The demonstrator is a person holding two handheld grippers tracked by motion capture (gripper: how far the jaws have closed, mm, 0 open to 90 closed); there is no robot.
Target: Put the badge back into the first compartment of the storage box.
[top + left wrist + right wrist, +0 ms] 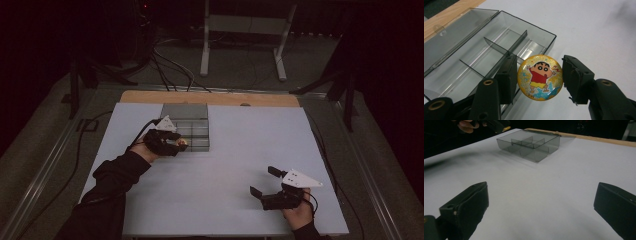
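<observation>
Right now the round cartoon badge sits squeezed between the two jaws of the left claw, just over the near corner of the open clear box. It looks like the putting-in step. Next, the badge should go over one box pocket and be let go. The right claw waits wide open and empty, far from the box, above the white surface.

One badge; one compartment box; two claws.
</observation>
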